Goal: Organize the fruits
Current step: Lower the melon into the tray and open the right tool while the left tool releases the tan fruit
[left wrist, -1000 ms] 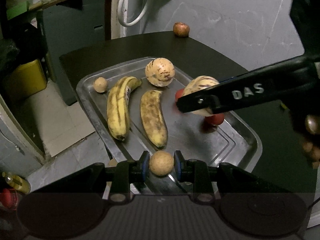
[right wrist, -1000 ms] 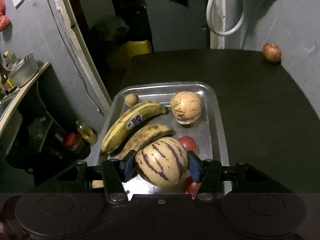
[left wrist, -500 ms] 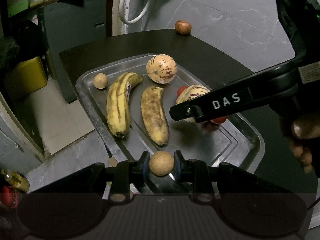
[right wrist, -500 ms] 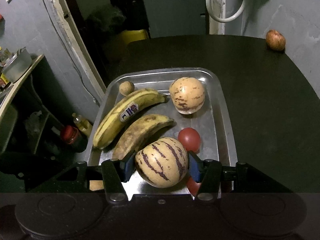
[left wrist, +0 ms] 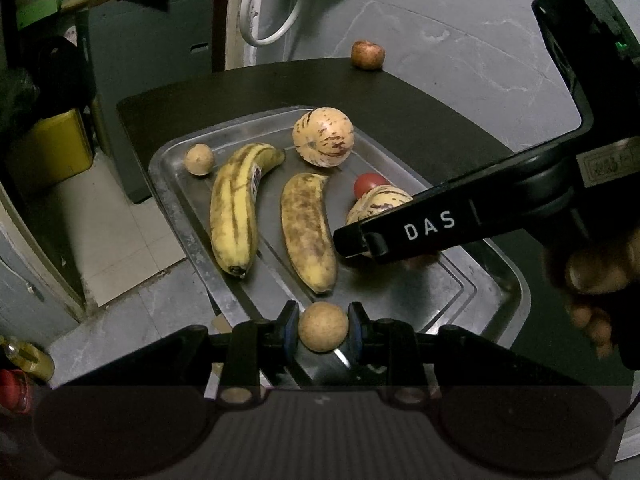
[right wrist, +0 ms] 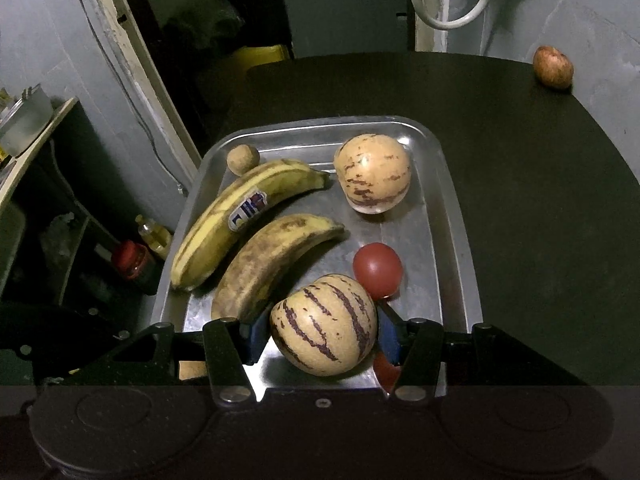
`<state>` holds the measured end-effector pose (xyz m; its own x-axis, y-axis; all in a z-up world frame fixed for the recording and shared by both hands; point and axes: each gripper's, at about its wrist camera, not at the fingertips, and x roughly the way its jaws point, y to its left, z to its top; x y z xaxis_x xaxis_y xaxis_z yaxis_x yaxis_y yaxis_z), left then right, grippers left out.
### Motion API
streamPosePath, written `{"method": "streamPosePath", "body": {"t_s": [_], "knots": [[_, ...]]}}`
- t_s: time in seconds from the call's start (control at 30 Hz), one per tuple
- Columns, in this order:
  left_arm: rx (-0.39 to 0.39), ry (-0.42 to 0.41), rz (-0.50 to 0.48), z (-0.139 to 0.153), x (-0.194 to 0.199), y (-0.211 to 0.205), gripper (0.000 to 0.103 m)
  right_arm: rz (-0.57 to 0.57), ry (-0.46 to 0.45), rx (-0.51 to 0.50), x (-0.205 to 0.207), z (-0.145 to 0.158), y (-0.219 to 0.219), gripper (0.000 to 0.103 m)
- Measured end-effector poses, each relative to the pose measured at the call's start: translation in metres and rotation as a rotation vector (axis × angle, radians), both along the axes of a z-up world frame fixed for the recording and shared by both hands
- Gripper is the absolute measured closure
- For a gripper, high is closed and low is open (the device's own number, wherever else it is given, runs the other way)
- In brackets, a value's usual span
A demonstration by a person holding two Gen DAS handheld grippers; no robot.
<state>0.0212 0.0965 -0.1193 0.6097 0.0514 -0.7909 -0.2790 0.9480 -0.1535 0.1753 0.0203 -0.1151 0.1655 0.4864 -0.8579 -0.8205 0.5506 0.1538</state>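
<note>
Two bananas [right wrist: 244, 220], a pepino melon [right wrist: 374, 174], a tomato [right wrist: 378, 268] and a small brown fruit [right wrist: 243, 159] already lie on the metal tray [right wrist: 452, 216]. The left gripper [left wrist: 323, 326] clamps a small round brown fruit [left wrist: 323, 326] over the tray's near edge, and the right gripper [right wrist: 323, 326] grips a striped pepino melon [right wrist: 323, 326] low over the tray beside the tomato. Both need setting down, and one reddish fruit [right wrist: 553, 67] waits at the table's far edge.

Landmark: metal tray [right wrist: 456, 216] on table [right wrist: 540, 200]. In tray, right wrist view: two bananas [right wrist: 240, 216] left side; small round fruit [right wrist: 243, 159] far-left corner; pepino melon [right wrist: 373, 173] far right; tomato [right wrist: 377, 269] right, nearer. Apple [right wrist: 553, 67] on table, beyond tray, far right.
</note>
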Motion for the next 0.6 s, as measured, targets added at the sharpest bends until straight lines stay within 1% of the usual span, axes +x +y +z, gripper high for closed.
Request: {"method": "streamPosePath", "body": {"t_s": [0.37,0.47,0.53,0.6], "knots": [[-0.009,-0.001,0.01,0.0,0.003,0.004,0.073,-0.02,0.004,0.008,0.002,0.003,-0.001,0.046],[-0.01,-0.004,0.009,0.001,0.004,0.004,0.069,-0.019,-0.003,0.014,0.002,0.008,-0.001,0.046],[-0.011,-0.009,0.007,0.003,0.004,0.004,0.06,-0.023,-0.009,0.019,0.002,0.012,-0.002,0.045],[-0.01,-0.014,0.002,0.005,0.005,0.004,0.057,-0.03,-0.013,0.026,0.003,0.017,-0.003,0.044]]}}
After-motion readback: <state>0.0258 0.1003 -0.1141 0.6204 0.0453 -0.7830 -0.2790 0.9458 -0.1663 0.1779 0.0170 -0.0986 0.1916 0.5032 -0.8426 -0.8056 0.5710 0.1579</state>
